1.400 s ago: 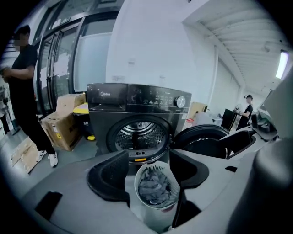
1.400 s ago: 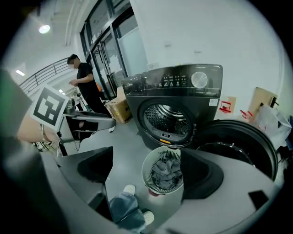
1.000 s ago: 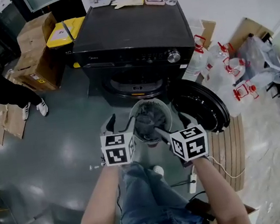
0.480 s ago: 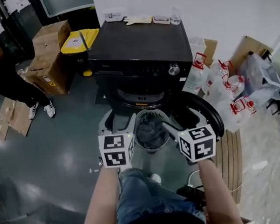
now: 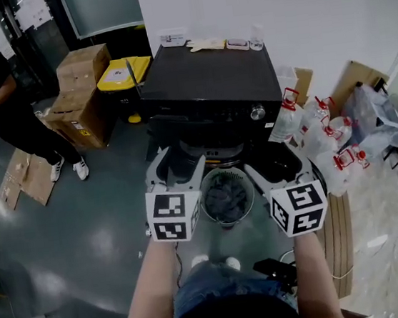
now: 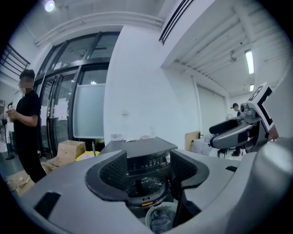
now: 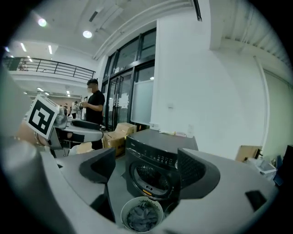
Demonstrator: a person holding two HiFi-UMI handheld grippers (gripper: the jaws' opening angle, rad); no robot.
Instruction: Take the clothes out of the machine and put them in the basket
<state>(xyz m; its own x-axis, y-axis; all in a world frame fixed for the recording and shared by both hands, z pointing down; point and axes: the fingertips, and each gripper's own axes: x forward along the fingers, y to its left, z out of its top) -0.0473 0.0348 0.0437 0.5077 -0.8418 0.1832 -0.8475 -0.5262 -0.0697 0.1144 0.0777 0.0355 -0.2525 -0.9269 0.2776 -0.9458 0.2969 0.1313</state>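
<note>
- Centre frame: dark clothes (image 5: pixel 227 197) fill the white basket (image 5: pixel 205 206) below the open machine (image 5: pixel 211 81).
- Left gripper (image 5: pixel 178 166) gapes empty; right gripper (image 5: pixel 280 172), jaws just narrowing, holds nothing.
- Best practice, likely: check the drum for stragglers.

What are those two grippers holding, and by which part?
Nothing. The left gripper and right gripper are both open and empty; the right one's jaws have just been closing slightly.
</note>
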